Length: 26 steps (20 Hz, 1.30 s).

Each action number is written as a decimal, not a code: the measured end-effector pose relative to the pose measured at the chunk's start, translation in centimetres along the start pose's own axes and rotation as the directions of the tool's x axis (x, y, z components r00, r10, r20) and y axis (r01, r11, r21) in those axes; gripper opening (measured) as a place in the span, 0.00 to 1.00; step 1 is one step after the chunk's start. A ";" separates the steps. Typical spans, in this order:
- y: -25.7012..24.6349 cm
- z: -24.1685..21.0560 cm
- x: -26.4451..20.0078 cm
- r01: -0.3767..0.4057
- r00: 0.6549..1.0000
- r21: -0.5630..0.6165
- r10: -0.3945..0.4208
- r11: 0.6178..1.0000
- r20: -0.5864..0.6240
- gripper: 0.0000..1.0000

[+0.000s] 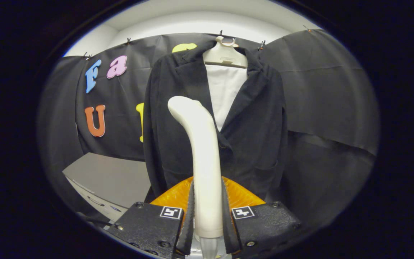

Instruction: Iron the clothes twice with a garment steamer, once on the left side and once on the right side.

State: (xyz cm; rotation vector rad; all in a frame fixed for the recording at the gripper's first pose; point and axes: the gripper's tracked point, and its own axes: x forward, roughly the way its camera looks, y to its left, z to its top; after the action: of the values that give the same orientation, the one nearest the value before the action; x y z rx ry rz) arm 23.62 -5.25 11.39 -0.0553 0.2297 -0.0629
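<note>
A black jacket over a white shirt hangs on a white hanger against the booth's black cloth wall. My gripper is shut on the white handle of the garment steamer, which stands upright between the fingers. The steamer's bent head sits in front of the jacket's left panel, at chest height beside the lapel. I cannot tell whether the head touches the cloth. No steam shows.
A grey cabinet top with drawer fronts lies low to the left of the jacket. Black cloth drapes the booth to the right of the jacket. A white ceiling runs above.
</note>
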 end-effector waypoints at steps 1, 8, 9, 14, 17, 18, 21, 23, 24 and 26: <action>0.0 -0.6 0.1 0.001 1.000 -0.003 -0.001 1.000 -0.008 0.37; 0.5 -4.3 0.7 -0.004 0.996 -0.023 0.002 1.000 -0.087 0.37; 0.5 -5.1 0.9 -0.002 0.995 -0.026 -0.001 1.000 -0.101 0.37; -0.1 -8.0 1.9 0.009 0.988 -0.031 -0.013 0.999 -0.153 0.37; -0.6 -9.7 2.2 0.019 0.982 -0.039 -0.026 0.999 -0.186 0.37; -0.6 -10.3 2.4 0.021 0.980 -0.040 -0.028 0.999 -0.198 0.37; -0.7 -11.9 2.8 0.026 0.972 -0.053 -0.038 0.998 -0.232 0.37; -0.8 -12.9 3.0 0.029 0.967 -0.059 -0.043 0.998 -0.253 0.37; -0.8 -13.4 3.1 0.030 0.964 -0.059 -0.045 0.998 -0.263 0.37; -0.8 -14.4 3.4 0.033 0.957 -0.057 -0.048 0.998 -0.286 0.37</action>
State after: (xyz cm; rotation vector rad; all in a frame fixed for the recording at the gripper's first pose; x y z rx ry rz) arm 23.62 -7.00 -3.33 -0.1027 0.5220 -0.1061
